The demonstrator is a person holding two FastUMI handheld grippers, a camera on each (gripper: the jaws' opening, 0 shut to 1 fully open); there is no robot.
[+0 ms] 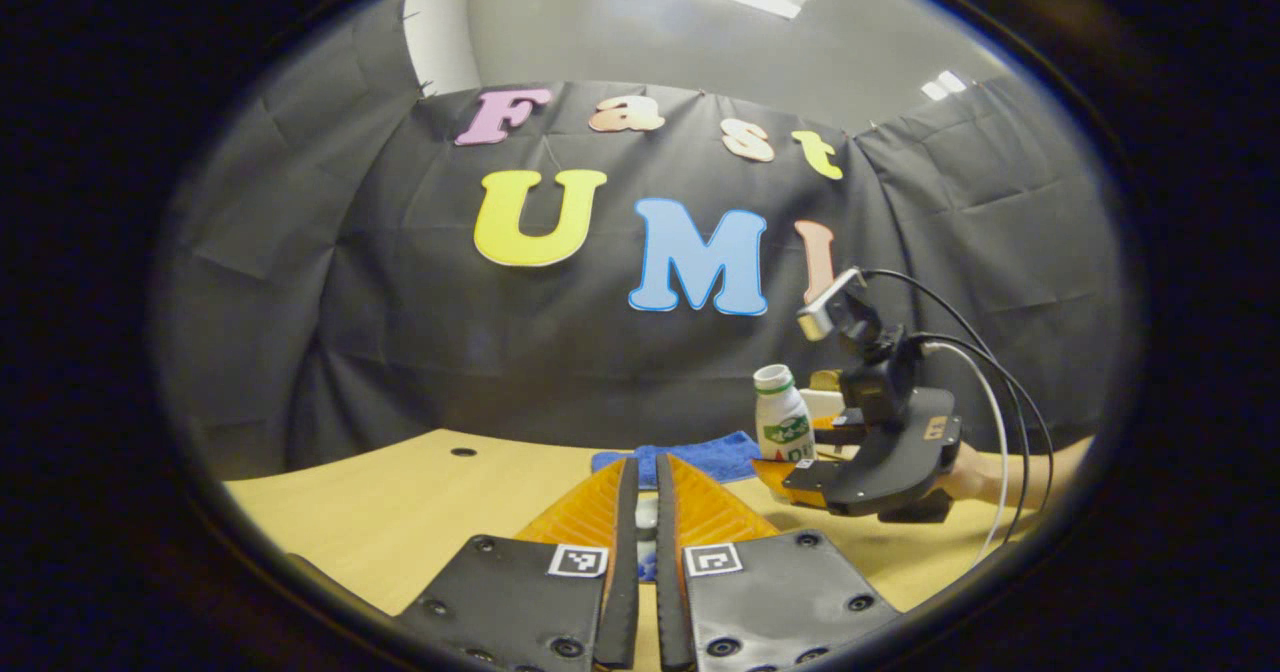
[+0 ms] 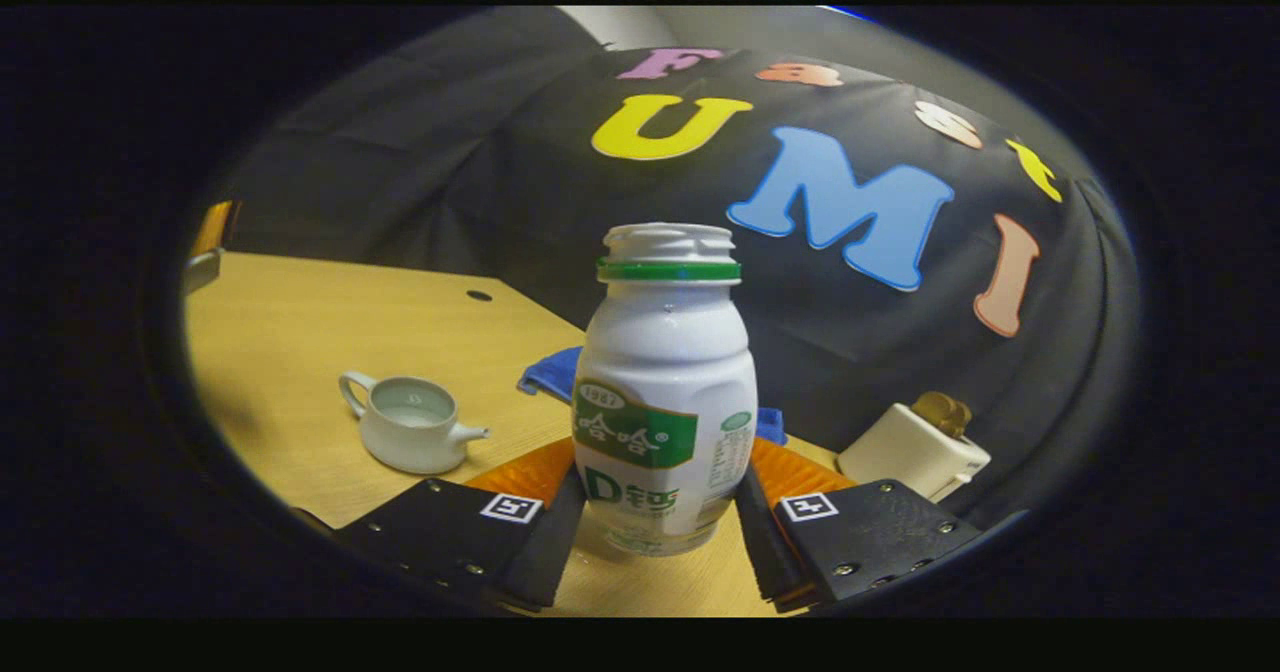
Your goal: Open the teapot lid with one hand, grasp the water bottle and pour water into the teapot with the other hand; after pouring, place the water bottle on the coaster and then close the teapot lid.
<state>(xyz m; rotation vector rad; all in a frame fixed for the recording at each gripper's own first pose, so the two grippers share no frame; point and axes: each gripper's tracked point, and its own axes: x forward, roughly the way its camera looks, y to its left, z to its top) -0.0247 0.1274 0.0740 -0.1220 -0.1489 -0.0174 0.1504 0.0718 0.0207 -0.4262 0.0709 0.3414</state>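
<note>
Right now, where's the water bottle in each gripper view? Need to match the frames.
Left gripper view: water bottle stands right of centre, beside the right gripper farther off.
Right gripper view: it stands upright at centre, between that gripper's own fingers, which flank its lower body.
Shared landmark: the blue cloth lying on the table behind the bottle.

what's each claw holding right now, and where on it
The right claw grips the water bottle by its lower body, one finger on each side. The left claw is pinched on something small and pale, probably the teapot lid's knob; I can't tell for sure.
</note>
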